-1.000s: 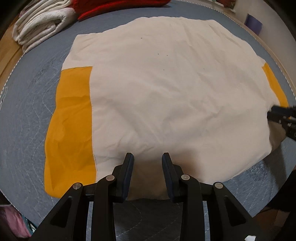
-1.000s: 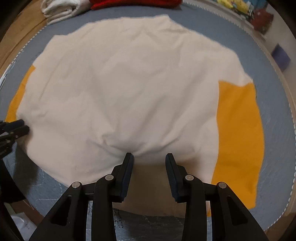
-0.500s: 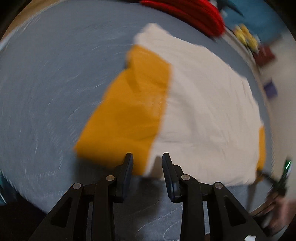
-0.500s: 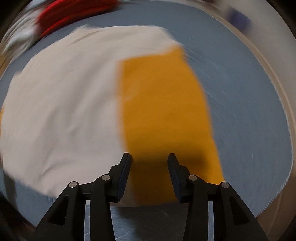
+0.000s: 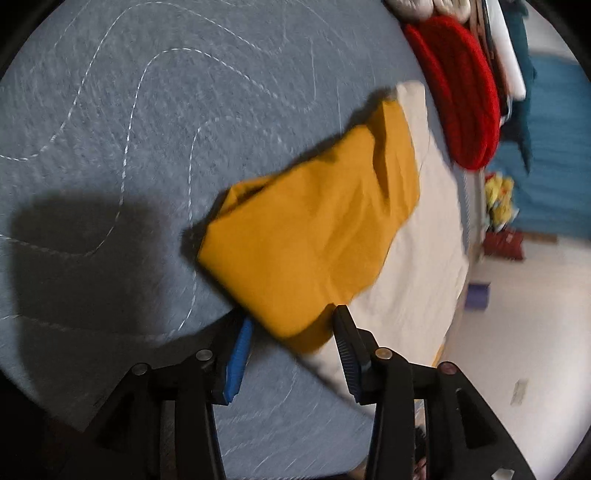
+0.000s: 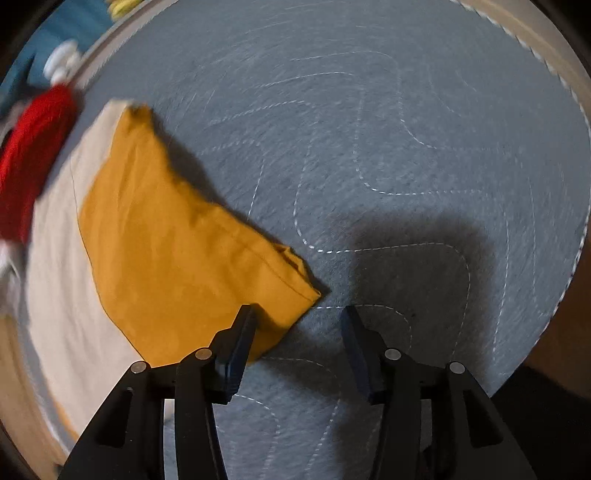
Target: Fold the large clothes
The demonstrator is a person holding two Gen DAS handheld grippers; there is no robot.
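A cream garment (image 5: 417,266) with orange sleeves lies flat on a grey quilted mat (image 5: 147,110). In the left wrist view my left gripper (image 5: 293,332) is open, its jaws on either side of the cuff end of one orange sleeve (image 5: 314,229). In the right wrist view my right gripper (image 6: 299,325) is open at the cuff corner of the other orange sleeve (image 6: 177,251); the left finger sits over the sleeve edge and the right finger over bare mat (image 6: 369,147). The cream body (image 6: 55,277) lies left of that sleeve.
A red folded garment (image 5: 461,96) lies beyond the cream one, also in the right wrist view (image 6: 29,155). White folded laundry (image 5: 424,7) sits at the far edge. Past the mat's edge (image 6: 535,48) are a teal surface (image 5: 554,147), toys and pale floor.
Both grippers swung outward from the garment's bottom hem to the two sleeves. Each now points at an orange sleeve cuff. Both stayed open.
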